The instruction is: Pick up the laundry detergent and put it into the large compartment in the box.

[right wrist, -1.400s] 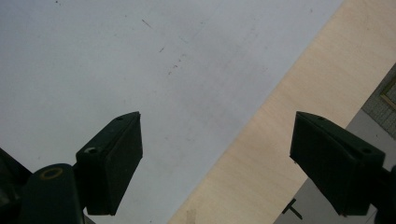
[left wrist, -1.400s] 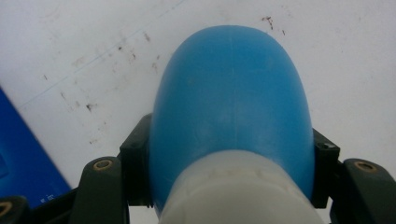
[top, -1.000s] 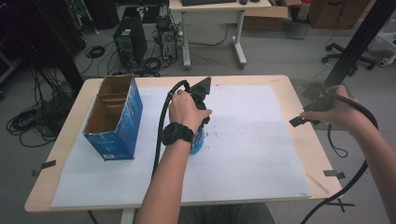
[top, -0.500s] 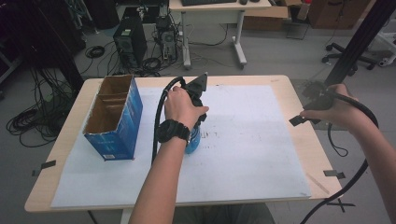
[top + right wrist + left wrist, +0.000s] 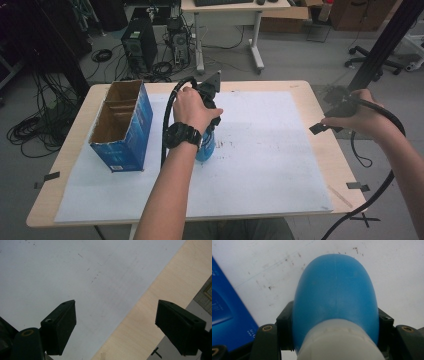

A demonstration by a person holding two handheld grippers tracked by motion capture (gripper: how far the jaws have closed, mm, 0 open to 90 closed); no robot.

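A blue bottle (image 5: 206,148) with a white cap is clamped between the jaws of my left gripper (image 5: 209,132), near the table's middle and just right of the blue box. In the left gripper view the bottle (image 5: 335,295) points away from the camera, cap nearest. The black pads (image 5: 285,326) of my left gripper (image 5: 334,327) press on both of its sides. Whether its base touches the paper I cannot tell. My right gripper (image 5: 327,114) hovers at the table's right edge. In the right gripper view it (image 5: 116,327) stands open with nothing between its jaws.
An open blue cardboard box (image 5: 125,125) stands at the left, close to the bottle, and shows in the left gripper view (image 5: 227,315). A white paper sheet (image 5: 270,160) covers most of the wooden table (image 5: 332,155). Cables trail from both grippers.
My left hand has risen a little with the bottle held in its gripper. The right hand has kept still.
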